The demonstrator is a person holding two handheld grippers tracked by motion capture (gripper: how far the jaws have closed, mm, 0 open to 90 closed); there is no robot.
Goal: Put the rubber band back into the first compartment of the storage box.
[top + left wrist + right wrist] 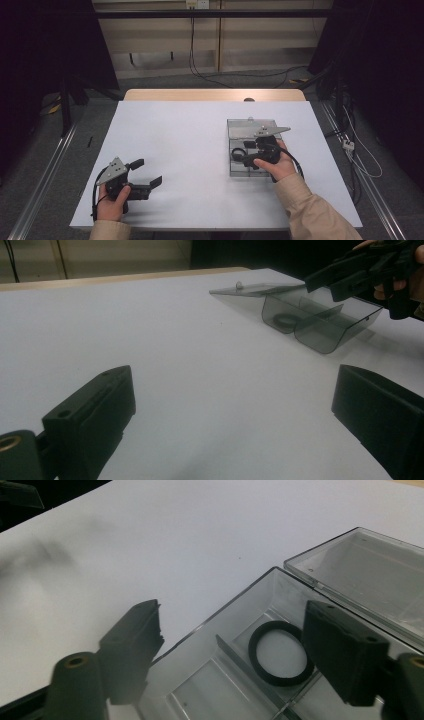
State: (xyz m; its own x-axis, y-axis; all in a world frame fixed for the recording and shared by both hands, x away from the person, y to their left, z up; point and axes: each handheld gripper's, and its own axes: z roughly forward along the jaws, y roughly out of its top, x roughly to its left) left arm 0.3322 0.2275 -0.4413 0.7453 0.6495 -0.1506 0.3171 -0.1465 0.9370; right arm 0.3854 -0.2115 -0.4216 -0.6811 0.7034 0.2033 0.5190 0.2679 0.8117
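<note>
A clear box (239, 168) lies open right of centre in the high view, its lid (251, 127) folded back flat on the white surface (175, 145). A black ring (278, 652) sits in one of the box's compartments, low and right of centre in the right gripper view. The right tool (250, 151) hangs over the box with its jaws spread wide and nothing between them; in its own view one jaw stands over the surface outside the near wall and the other over the box interior. The left tool (146, 172) rests at the lower left of the high view, well apart from the box, also wide open and empty. If the ring is the aim, the risks look plain: the straddling jaw could catch the wall and shove or tip the light box, and the thin flat ring gives little to pinch, so it may slip or skate against the divider.
</note>
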